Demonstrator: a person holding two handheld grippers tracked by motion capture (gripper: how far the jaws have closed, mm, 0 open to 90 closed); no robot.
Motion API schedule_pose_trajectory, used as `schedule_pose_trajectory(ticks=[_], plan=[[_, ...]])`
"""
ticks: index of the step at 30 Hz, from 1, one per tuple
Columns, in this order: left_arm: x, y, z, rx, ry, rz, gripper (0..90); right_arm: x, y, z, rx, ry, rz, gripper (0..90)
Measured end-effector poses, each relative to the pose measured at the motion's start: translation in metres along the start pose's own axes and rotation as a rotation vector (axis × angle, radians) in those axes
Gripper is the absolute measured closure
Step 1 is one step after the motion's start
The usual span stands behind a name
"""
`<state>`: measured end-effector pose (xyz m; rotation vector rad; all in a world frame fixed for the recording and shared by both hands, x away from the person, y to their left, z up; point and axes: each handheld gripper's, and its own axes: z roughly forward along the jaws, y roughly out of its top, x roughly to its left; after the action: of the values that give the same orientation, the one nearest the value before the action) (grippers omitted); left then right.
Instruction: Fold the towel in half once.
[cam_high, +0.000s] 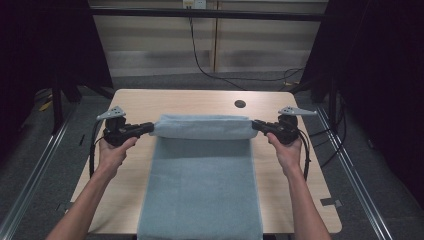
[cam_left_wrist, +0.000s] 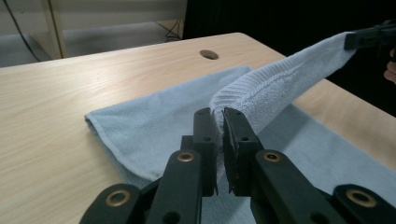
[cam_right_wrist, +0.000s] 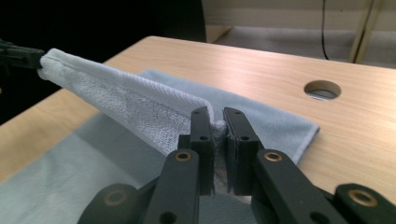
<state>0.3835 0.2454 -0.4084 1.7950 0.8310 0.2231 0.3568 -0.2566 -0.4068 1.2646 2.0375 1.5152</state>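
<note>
Lying lengthwise down the middle of the table (cam_high: 130, 107), a light blue towel (cam_high: 202, 185), with its near end hanging over the near edge. Being lifted clear of the tabletop along its far edge, forming a raised band stretched taut between both grippers, with more cloth lying flat under it toward the far edge. Pinching the band's left corner, the left gripper (cam_high: 148, 128), jaws nearly together with just the cloth between them, as the left gripper view (cam_left_wrist: 215, 122) confirms. Pinching the right corner likewise, the right gripper (cam_high: 256, 125), jaws narrow on the fold in the right gripper view (cam_right_wrist: 218, 125). Sitting beyond the towel near the far right corner, a round cable hole (cam_high: 240, 104), nothing covering it. Trailing across the floor past the far edge, a black cable (cam_high: 235, 79).
</note>
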Motion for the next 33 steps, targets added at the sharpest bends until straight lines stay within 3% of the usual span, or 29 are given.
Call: schedule_pose_trajectory(ticks=[6, 9, 11, 13, 14, 16, 18, 25, 27, 33], plan=[[-0.019, -0.012, -0.028, -0.026, -0.053, 0.007, 84.5, 0.02, -0.013, -0.021, 0.013, 0.044, -0.03, 83.5], [-0.025, -0.013, -0.043, -0.072, -0.093, -0.001, 86.5, 0.028, -0.016, -0.035, 0.015, 0.044, -0.041, 83.6], [-0.029, -0.013, -0.049, -0.071, -0.092, 0.02, 86.5, 0.032, -0.016, -0.045, 0.003, 0.05, -0.049, 83.5], [-0.03, -0.015, -0.05, -0.067, -0.093, 0.027, 86.6, 0.037, -0.016, -0.053, -0.011, 0.063, -0.057, 83.6], [-0.029, -0.017, -0.048, -0.055, -0.077, 0.022, 86.7, 0.041, -0.015, -0.053, 0.003, 0.054, -0.076, 83.6], [-0.027, -0.021, -0.042, -0.041, -0.082, 0.003, 87.0, 0.044, -0.017, -0.05, 0.041, 0.042, -0.092, 83.6], [-0.029, -0.024, -0.043, -0.064, -0.085, 0.003, 87.0, 0.045, -0.021, -0.048, 0.046, 0.05, -0.083, 83.6], [-0.032, -0.021, -0.052, -0.076, -0.086, 0.0, 87.2, 0.052, -0.017, -0.053, 0.015, 0.074, -0.083, 83.6], [-0.039, -0.023, -0.055, -0.074, -0.096, 0.024, 87.2, 0.056, -0.016, -0.054, 0.017, 0.08, -0.094, 83.6], [-0.048, -0.023, -0.067, -0.08, -0.108, 0.034, 87.3, 0.071, -0.013, -0.062, 0.002, 0.1, -0.124, 83.6]])
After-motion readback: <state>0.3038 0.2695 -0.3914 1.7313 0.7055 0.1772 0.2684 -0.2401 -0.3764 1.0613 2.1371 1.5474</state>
